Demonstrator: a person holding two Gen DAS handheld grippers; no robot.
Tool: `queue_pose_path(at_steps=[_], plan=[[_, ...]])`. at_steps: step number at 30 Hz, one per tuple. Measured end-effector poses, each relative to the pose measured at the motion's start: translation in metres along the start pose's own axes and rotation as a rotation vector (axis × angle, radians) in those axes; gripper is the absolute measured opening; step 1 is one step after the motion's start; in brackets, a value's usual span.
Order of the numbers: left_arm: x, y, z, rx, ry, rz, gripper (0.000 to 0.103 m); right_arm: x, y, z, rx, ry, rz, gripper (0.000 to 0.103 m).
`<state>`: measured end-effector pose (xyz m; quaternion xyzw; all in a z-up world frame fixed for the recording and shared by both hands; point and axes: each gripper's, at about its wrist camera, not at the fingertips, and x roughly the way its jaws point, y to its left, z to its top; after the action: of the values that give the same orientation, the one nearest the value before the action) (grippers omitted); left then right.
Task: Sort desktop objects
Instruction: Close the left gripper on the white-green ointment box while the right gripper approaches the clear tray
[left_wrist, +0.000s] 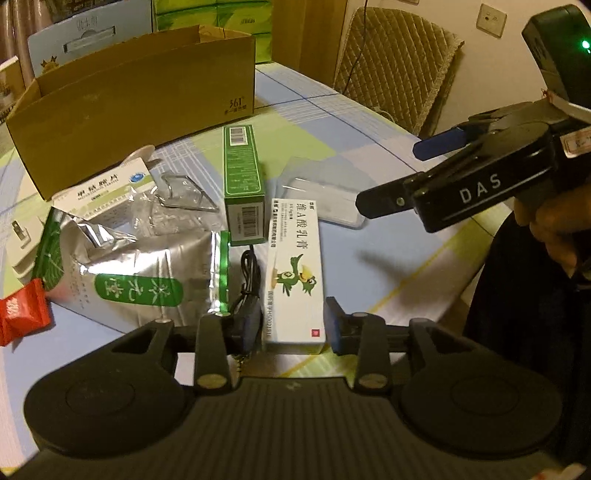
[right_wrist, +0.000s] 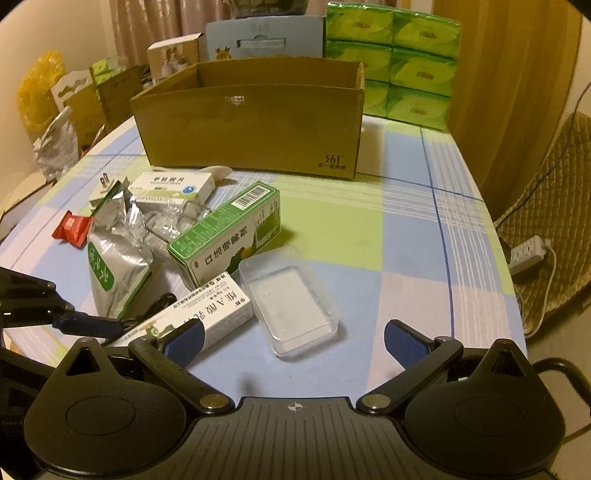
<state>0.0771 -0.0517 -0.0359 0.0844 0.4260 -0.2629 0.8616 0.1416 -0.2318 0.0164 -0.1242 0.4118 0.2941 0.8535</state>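
My left tool (left_wrist: 291, 326) straddles the white box (left_wrist: 293, 273) on the counter (left_wrist: 388, 266), fingers spread, its long axis running straight ahead; my right tool (right_wrist: 293, 341) hovers open nearby.

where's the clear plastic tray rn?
Right wrist view: clear plastic tray lies centre-frame on the table, beside the white ointment box, just ahead of the open right gripper.
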Motion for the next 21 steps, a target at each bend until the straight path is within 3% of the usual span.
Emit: queue_pose_path(at_steps=[13,16,21], plan=[[0.014,-0.008,-0.001,-0.046,0.014,0.026,0.032,0.03,-0.004,0.02,-0.17,0.057,0.041,0.1],[0.013,-0.008,-0.002,-0.053,0.011,0.029,0.032,0.044,-0.008,0.024,-0.177,0.096,0.067,0.083],[0.014,-0.009,-0.002,-0.056,0.004,0.038,0.033,0.062,-0.005,0.026,-0.224,0.141,0.078,0.069]])
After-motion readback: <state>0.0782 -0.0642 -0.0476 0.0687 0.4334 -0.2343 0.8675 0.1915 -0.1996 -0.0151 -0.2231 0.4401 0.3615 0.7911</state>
